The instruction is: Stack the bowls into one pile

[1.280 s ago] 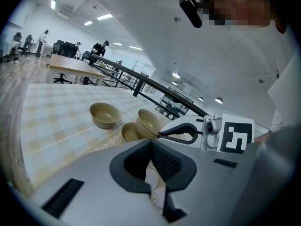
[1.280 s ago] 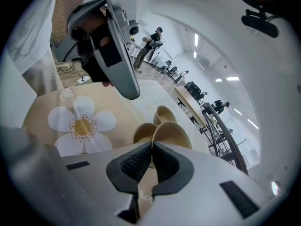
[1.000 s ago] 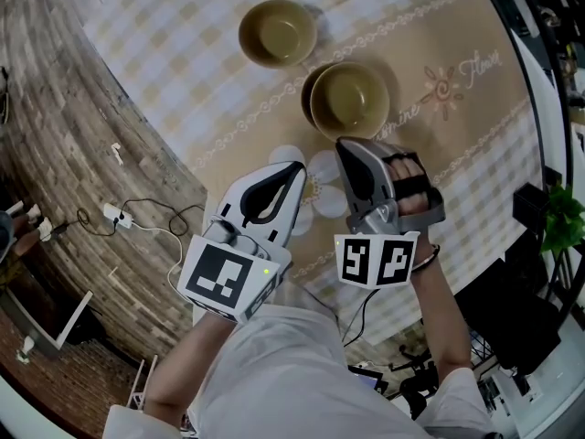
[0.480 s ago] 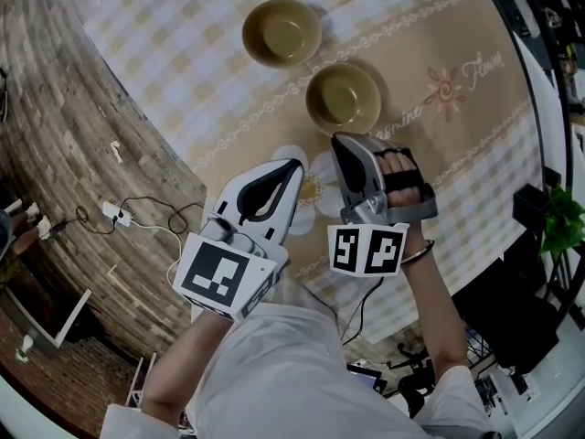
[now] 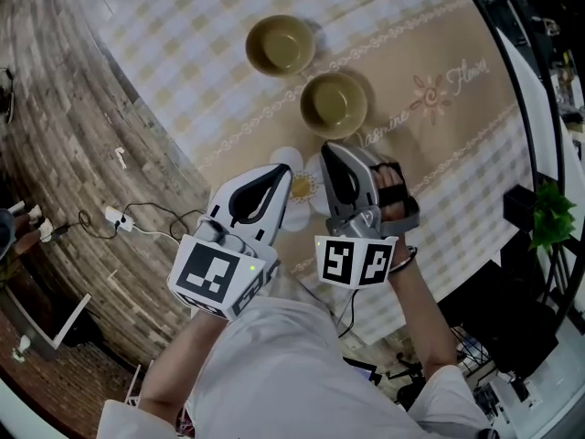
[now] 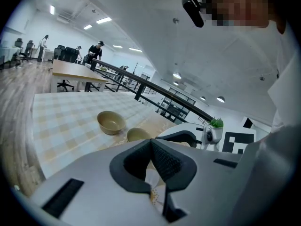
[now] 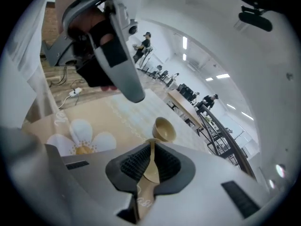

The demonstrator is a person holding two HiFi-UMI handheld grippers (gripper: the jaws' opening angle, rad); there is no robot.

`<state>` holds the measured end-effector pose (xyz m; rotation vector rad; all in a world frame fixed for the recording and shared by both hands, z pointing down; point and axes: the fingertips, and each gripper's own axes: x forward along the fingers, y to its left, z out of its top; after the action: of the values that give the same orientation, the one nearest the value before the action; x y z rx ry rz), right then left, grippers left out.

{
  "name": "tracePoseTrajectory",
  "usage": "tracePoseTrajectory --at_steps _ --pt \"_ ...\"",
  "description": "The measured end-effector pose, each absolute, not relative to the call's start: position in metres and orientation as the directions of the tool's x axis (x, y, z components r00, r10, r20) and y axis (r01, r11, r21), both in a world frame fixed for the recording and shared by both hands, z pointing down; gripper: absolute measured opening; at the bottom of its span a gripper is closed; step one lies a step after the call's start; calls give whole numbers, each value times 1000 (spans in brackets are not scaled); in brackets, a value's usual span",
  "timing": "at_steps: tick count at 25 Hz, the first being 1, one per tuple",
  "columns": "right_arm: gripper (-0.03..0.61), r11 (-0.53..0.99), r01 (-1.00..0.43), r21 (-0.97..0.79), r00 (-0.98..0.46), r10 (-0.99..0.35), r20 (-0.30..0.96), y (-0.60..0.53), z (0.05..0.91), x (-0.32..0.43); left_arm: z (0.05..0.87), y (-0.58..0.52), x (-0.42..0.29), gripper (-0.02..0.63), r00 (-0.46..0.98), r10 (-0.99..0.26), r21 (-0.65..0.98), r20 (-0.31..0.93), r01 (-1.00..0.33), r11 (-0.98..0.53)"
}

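Nearest the person, both grippers hover low over the near edge of the tablecloth (image 5: pixel 439 154), side by side above its printed white flower (image 5: pixel 306 188), and neither carries anything. The left gripper (image 5: pixel 293 171) has its jaws pressed together at the tips, with only cloth showing through the opening behind them in the left gripper view. The right gripper (image 5: pixel 330 151) has its jaws drawn in to a thin slit, where the right gripper view shows only tan background and nothing clamped. Just beyond the right gripper's tips, close but not touching, stands the near bowl (image 5: pixel 335 104), an olive-tan bowl sitting upright on the beige band of the cloth. It lies almost straight ahead of that gripper, and ahead and to the right of the left one. Whether it is a single bowl or already has another nested in it cannot be told from these views. Farther off, up and to the left, the far bowl (image 5: pixel 281 44) sits upright on the checked part of the cloth, close to the near bowl but clearly apart from it, and well clear of both grippers. As I judge it, the pile is unfinished. Two separate spots on the table hold bowls, so at least one lift remains, most likely the far bowl set into the near one, and a gripper must first open to take a rim.
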<state>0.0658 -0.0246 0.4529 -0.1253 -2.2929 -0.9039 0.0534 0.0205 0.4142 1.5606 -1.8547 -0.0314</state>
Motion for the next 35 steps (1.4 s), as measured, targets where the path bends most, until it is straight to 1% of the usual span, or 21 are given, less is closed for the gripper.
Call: tracePoseTrajectory --at_steps 5,10,16,19,23,28,30,32,35 --pt "38 836 94 541 -844 -222 489 -21 393 79 382 36 69 17 -35 -868 396 495 -880 261" --pt "38 903 -143 404 -869 -311 386 -22 329 106 346 59 92 17 -59 -856 341 513 -902 266" --pt "38 919 -282 276 -884 -360 299 -12 283 147 307 82 114 17 -119 -851 269 512 -919 290" --pt "38 924 -313 221 -885 -368 285 -4 278 156 292 92 114 17 -144 -850 237 507 -925 298" --pt "38 922 -344 177 -887 -381 262 6 265 155 275 95 107 17 -127 -858 226 499 -936 270" --pt "38 909 -392 143 -870 -417 263 13 268 130 266 89 75 17 -76 -875 239 478 -947 213" --pt "38 891 -431 143 -850 -454 267 16 274 111 271 91 52 17 -40 -880 257 474 -949 181" --pt "38 867 -483 122 -818 -497 291 23 283 86 279 99 25 17 3 -882 283 471 -948 148" --pt "38 843 -532 78 -760 -515 395 41 300 30 291 115 -27 17 47 -880 313 473 -942 118"
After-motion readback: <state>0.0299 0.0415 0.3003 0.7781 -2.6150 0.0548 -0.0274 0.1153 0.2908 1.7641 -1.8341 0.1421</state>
